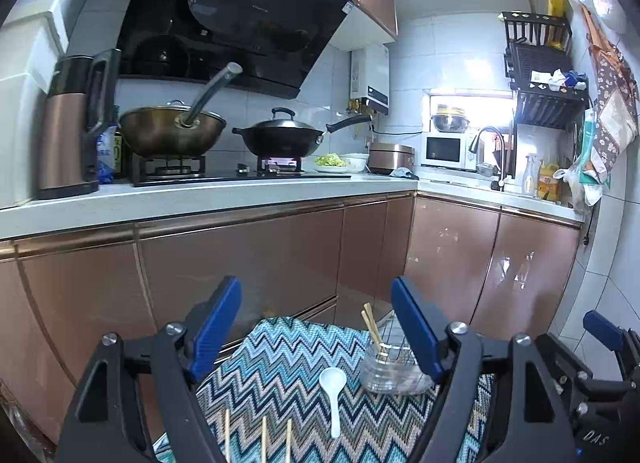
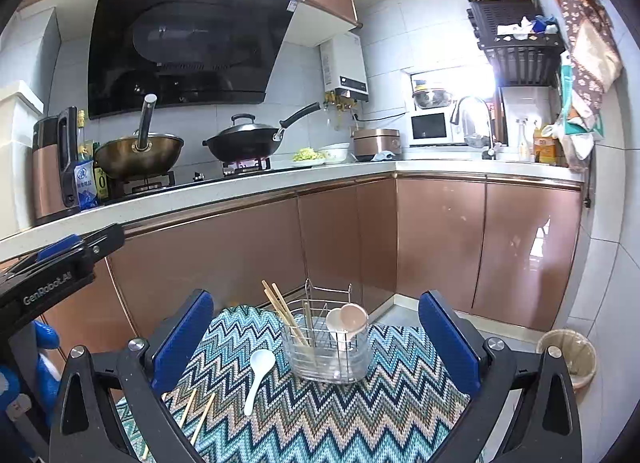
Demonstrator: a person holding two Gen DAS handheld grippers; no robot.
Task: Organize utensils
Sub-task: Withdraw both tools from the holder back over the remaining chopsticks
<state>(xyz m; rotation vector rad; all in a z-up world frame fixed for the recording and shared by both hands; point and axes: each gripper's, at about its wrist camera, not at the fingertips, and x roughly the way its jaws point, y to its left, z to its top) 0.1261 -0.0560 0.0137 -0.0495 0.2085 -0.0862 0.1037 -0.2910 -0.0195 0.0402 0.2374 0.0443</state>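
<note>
A wire utensil holder [image 2: 328, 347] with a clear base stands on a zigzag cloth [image 2: 360, 423]. In it lean a pair of chopsticks [image 2: 282, 307] and two spoons [image 2: 348, 319], one white and one pinkish. A white spoon [image 2: 258, 375] lies on the cloth to its left, with loose chopsticks [image 2: 200, 415] nearer me. My right gripper [image 2: 317, 299] is open and empty, back from the holder. My left gripper [image 1: 316, 295] is open and empty too, above the white spoon [image 1: 334, 387] and loose chopsticks [image 1: 264, 439]. Its right finger partly hides the holder [image 1: 394, 371].
Copper cabinet doors [image 2: 440, 243] stand close behind the cloth-covered surface. On the counter [image 1: 200, 191] are two woks on a stove, a kettle [image 1: 68, 135], a plate of greens and a sink. A lined waste bin [image 2: 566, 359] stands on the floor at the right.
</note>
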